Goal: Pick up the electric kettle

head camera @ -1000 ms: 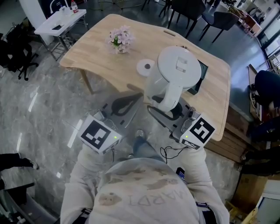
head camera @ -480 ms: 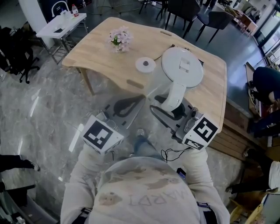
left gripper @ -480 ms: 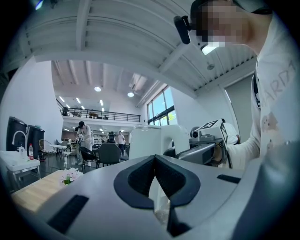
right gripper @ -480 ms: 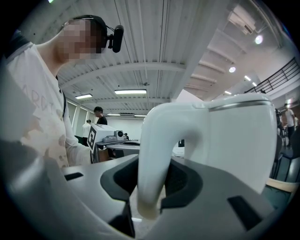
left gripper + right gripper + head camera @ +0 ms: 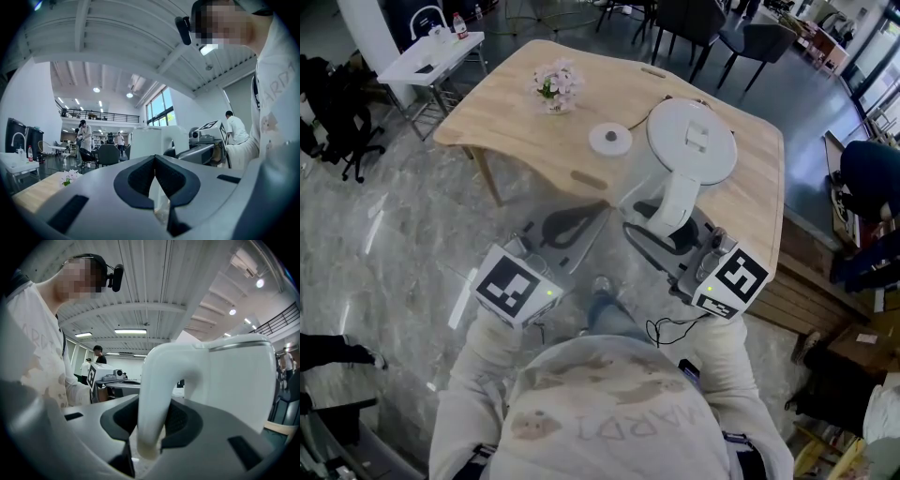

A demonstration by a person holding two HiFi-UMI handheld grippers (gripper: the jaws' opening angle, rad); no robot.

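Observation:
The white electric kettle (image 5: 691,141) hangs in the air over the near edge of the wooden table (image 5: 506,112), seen from above with its round lid up. My right gripper (image 5: 664,231) is shut on its curved handle (image 5: 157,394), the dark pads pressing it from both sides. The kettle's body (image 5: 236,380) fills the right of the right gripper view. Its round white base (image 5: 610,140) lies on the table, left of the kettle and apart from it. My left gripper (image 5: 570,225) floats beside it over the floor, shut and empty, with the kettle (image 5: 150,140) beyond its tips.
A small pot of pale flowers (image 5: 556,82) stands on the table's far left. A white side table (image 5: 427,52) with bottles is at the far left, and dark chairs (image 5: 703,23) stand behind the table. Grey marble floor (image 5: 403,244) lies below me.
Both grippers shifted slightly, the kettle moving right, away from its base; a gap now shows between them. Over the last half second nothing moved.

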